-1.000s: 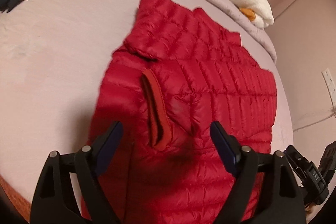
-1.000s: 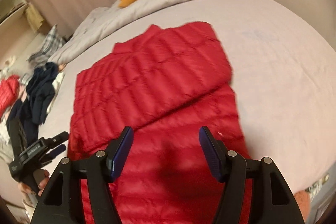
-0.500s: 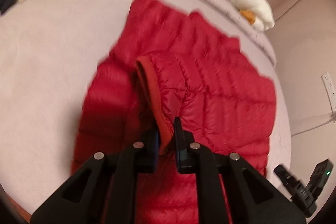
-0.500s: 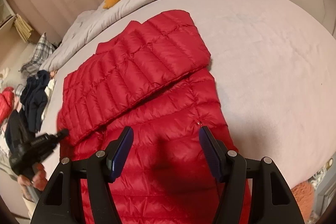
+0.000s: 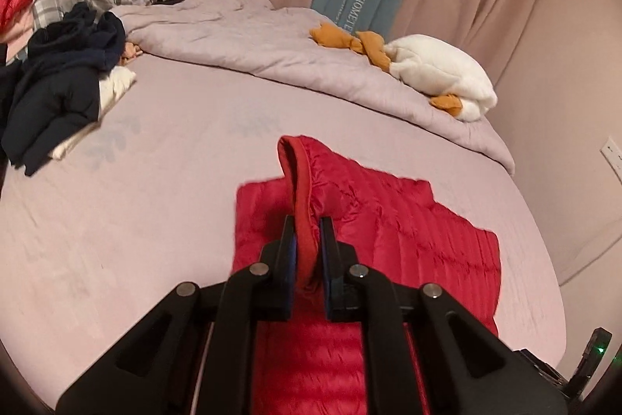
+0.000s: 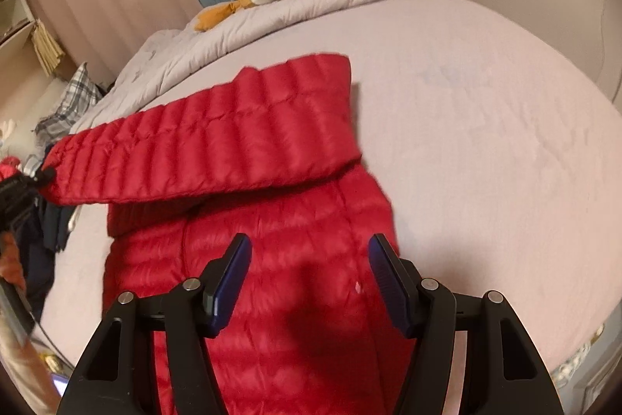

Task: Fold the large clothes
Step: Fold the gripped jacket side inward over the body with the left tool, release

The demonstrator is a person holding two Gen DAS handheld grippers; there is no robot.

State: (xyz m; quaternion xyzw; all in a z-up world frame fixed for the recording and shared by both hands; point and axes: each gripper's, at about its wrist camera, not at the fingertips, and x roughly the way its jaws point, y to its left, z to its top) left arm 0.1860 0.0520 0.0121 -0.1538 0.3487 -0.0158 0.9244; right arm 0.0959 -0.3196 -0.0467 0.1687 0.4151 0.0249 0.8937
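Red down jacket (image 6: 272, 259) on bed (image 6: 486, 142) | one sleeve folded across | left tongs (image 5: 307, 251) clamp cuff (image 5: 301, 205), lifted | right tongs (image 6: 307, 279) released above body | remaining folds pending

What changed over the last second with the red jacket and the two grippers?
The left gripper closed on the red jacket's sleeve cuff and lifted it, raising the sleeve off the body. The right gripper stayed open above the lower jacket; the plush goose and dark clothes did not move.
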